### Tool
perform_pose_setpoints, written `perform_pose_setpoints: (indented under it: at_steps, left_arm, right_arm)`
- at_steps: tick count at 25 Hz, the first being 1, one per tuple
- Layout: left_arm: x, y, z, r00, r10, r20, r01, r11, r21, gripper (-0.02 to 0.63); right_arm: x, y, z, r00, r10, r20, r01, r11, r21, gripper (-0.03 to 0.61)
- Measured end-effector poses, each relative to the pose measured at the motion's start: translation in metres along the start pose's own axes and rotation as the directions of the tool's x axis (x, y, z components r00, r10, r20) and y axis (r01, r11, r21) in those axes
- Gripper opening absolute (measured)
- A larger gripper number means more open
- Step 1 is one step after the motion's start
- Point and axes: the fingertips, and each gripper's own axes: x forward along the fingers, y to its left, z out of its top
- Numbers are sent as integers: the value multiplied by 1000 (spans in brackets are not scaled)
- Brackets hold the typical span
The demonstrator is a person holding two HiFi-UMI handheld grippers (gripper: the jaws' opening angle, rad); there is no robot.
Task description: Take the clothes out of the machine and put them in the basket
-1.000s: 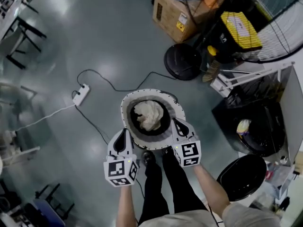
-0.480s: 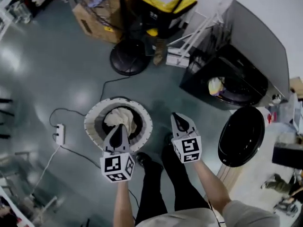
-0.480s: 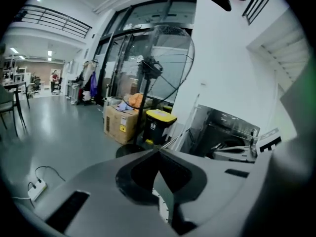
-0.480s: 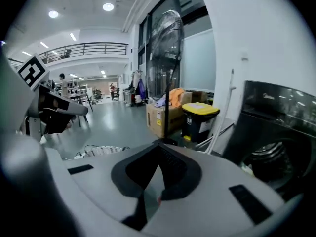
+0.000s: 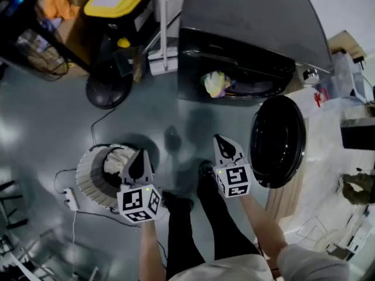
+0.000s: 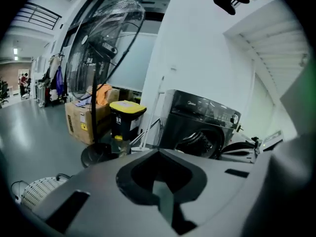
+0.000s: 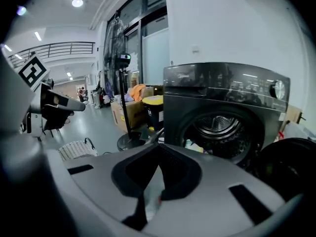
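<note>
From overhead, the person stood on the floor between the basket (image 5: 87, 179) and the washing machine (image 5: 246, 16), with both grippers held out in front at about the same height. I took that as the stance of someone facing the machine for another load. The left gripper (image 5: 140, 155) hung over the basket's near rim, its jaws clenched on nothing. The right gripper (image 5: 222, 140) sat over bare floor just beside the open door (image 5: 277, 140), equally clenched and empty. The basket already held a pale bundle of clothes (image 5: 115, 160), and a yellowish garment (image 5: 214, 84) lay at the mouth of the drum, so the job looked partly done. In the left gripper view the jaws met at their tips with nothing between them. The machine (image 6: 202, 115) stood ahead to the right, beside a yellow-lidded bin (image 6: 126, 117), and the basket (image 6: 42, 191) sat low at the left edge. In the right gripper view the jaws were likewise pressed together and bare, aimed almost straight at the drum (image 7: 222, 127). The leftover garment (image 7: 195, 146) showed at its lower left lip, and the basket (image 7: 76, 149) stood well apart on the left.
</note>
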Motion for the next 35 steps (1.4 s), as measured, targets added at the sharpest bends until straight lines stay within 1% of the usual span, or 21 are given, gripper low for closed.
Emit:
perform_pose_setpoints:
  at_steps: [4,6,9,12,20,25,30,32,34,35]
  left_arm:
    - [47,-65,5,998,-58,-13,59,997,43,17]
    - [70,-88,3,996,-83,-19,84,995,56,17]
    - [98,-114,-5,993,-109,-34,111,991,68,17]
    - [118,-128,-17,989,-137,-55,141,986,89,17]
    - [165,-127,-53,977,-181,-116,197,970,144,17]
    - [196,-113,-87,966,-217,-140,236,963,134,17]
    - [224,-107,-115,956,-247,-160,270,952,142,17]
    - [230,-104,-121,954,-254,-162,278,949,146,17]
    - [235,-100,-122,954,-256,-158,280,948,151,17]
    - [237,-98,-122,954,-257,-156,280,948,152,17]
  right_arm:
    - [-9,-69,-10,999,-51,-8,52,998,36,23]
    - [-7,-95,-16,998,-69,-10,70,996,50,23]
    - [2,-123,-26,996,-84,-10,85,995,59,23]
    - [16,-140,-41,995,-98,-17,99,992,73,23]
    - [62,-150,-84,990,-129,-59,135,985,112,23]
    - [92,-147,-117,986,-148,-82,158,980,125,23]
    - [130,-156,-153,978,-175,-110,188,974,125,25]
    - [149,-160,-164,977,-176,-123,190,975,118,25]
    - [170,-163,-169,979,-162,-124,176,978,111,26]
    - [180,-165,-169,981,-154,-120,167,980,110,38]
